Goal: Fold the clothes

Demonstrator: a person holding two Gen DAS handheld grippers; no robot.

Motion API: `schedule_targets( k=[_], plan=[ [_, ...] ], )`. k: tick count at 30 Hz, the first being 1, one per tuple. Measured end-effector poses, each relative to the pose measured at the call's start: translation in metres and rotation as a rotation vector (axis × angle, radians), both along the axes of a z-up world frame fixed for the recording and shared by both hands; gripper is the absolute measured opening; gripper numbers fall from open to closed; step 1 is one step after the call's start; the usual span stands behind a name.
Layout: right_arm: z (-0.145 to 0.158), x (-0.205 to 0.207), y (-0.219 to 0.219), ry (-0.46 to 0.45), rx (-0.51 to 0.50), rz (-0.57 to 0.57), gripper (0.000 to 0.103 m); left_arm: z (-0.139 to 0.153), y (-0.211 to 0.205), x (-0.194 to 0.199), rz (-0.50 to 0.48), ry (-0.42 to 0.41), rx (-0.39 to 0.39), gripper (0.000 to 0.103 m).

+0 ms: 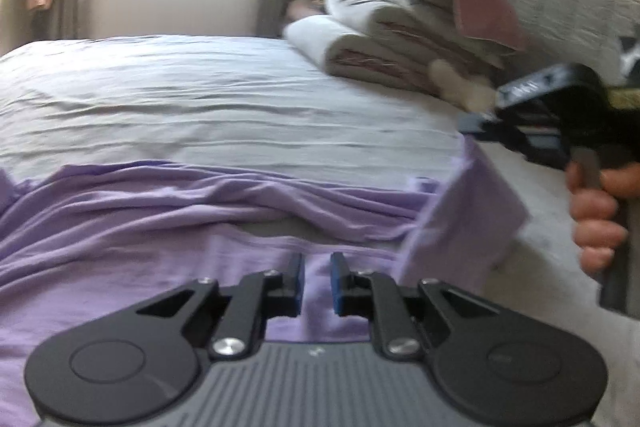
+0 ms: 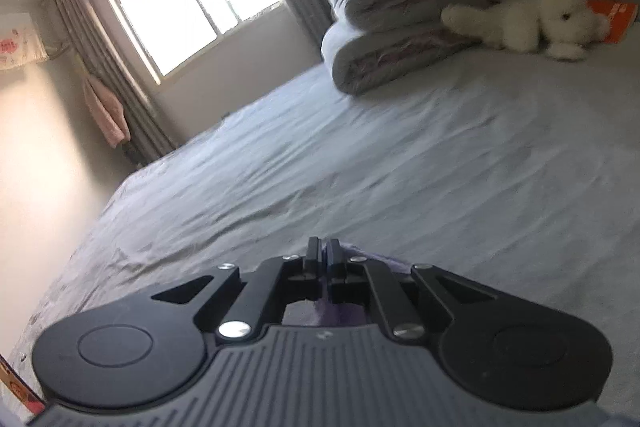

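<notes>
Between the parted left fingers (image 1: 317, 283) lies the purple shirt (image 1: 120, 227), spread on the bed (image 1: 200, 99); nothing is gripped. Right fingers (image 2: 323, 259) are pinched on a lifted shirt corner (image 1: 464, 211).

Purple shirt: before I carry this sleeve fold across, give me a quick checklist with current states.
1. Right gripper pinching the purple shirt at its sleeve: ok, jaws closed on fabric.
2. Left gripper holding the shirt: not ok, jaws open above it.
3. Shirt body flat: not ok, wrinkled folds across the middle.
4. Bed sheet beyond the shirt bare: ok.
5. Folded quilts and white plush toy away from the shirt: ok.
</notes>
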State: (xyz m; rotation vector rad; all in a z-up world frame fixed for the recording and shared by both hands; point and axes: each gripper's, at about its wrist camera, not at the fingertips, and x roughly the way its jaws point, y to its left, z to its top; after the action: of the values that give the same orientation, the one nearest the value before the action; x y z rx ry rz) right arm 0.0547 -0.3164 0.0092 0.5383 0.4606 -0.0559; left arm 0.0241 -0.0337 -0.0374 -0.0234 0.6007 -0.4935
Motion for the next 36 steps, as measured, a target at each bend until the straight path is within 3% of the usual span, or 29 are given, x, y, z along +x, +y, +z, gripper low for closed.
schedule_targets(
  k=[4, 6, 11, 15, 18, 22, 24, 25, 27, 30, 36],
  plan=[
    [0.001, -0.003, -0.011, 0.036, 0.007, -0.018, 0.020, 0.006, 0.006, 0.001, 0.004, -0.003, -0.012, 0.020],
    [0.002, -0.009, -0.022, 0.051, 0.004, -0.059, 0.041, 0.011, 0.004, -0.004, -0.027, -0.022, -0.030, 0.030],
    [-0.005, -0.023, -0.049, 0.160, 0.042, -0.144, 0.041, 0.015, -0.010, -0.023, -0.171, -0.074, -0.047, 0.041],
    [-0.017, -0.030, -0.059, 0.249, 0.089, -0.158, 0.041, 0.009, -0.029, -0.035, -0.305, -0.072, -0.030, 0.042],
    [-0.028, -0.034, -0.063, 0.303, 0.146, -0.163, 0.041, 0.001, -0.045, -0.041, -0.374, -0.064, 0.024, 0.042],
    [-0.037, -0.038, -0.065, 0.339, 0.218, -0.157, 0.036, -0.012, -0.060, -0.044, -0.373, -0.057, 0.114, 0.041],
    [-0.038, -0.039, -0.061, 0.344, 0.237, -0.133, 0.013, -0.012, -0.062, -0.042, -0.362, -0.053, 0.120, 0.038],
    [-0.039, -0.039, -0.059, 0.340, 0.249, -0.123, 0.011, -0.012, -0.062, -0.041, -0.357, -0.052, 0.123, 0.034],
    [-0.038, -0.038, -0.057, 0.319, 0.264, -0.116, 0.009, -0.012, -0.065, -0.038, -0.348, -0.044, 0.127, 0.003],
    [-0.027, -0.041, -0.057, 0.264, 0.265, -0.129, 0.008, -0.008, -0.063, -0.040, -0.327, -0.050, 0.106, 0.001],
    [0.011, -0.067, -0.051, 0.164, 0.151, -0.129, 0.008, 0.013, -0.058, -0.057, -0.363, -0.083, 0.012, 0.001]
  ],
)
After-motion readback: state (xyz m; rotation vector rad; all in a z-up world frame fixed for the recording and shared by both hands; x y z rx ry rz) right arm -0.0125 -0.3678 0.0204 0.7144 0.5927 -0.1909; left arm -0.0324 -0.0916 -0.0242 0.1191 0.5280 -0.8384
